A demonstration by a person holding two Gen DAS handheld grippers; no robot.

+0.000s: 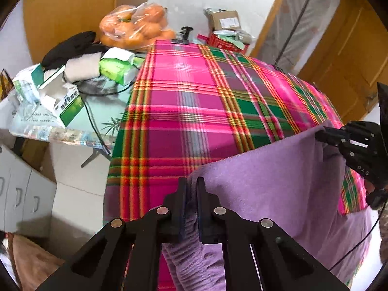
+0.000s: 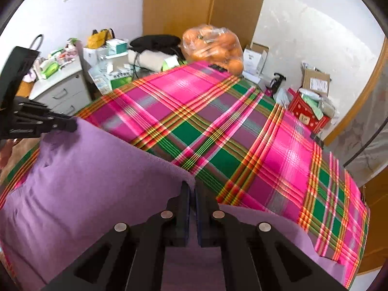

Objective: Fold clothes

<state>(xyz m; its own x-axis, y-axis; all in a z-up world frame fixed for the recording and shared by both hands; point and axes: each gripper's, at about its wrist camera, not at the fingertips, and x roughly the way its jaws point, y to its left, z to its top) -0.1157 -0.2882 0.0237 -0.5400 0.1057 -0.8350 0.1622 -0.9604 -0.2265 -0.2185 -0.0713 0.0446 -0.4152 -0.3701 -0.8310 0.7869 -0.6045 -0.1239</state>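
Purple garment (image 1: 278, 181) pinched at two edge points by closed left gripper (image 1: 191, 189) and right gripper (image 2: 193, 194) jaws, stretched above plaid-covered bench (image 2: 242, 126) for folding.

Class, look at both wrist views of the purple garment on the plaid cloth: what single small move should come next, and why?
Probably lift both tools together and carry the pinched edge forward over the plaid cloth. The left tool and right tool are each shut on the purple garment, whose edge spans between them, while the rest hangs below, so a fold can begin.
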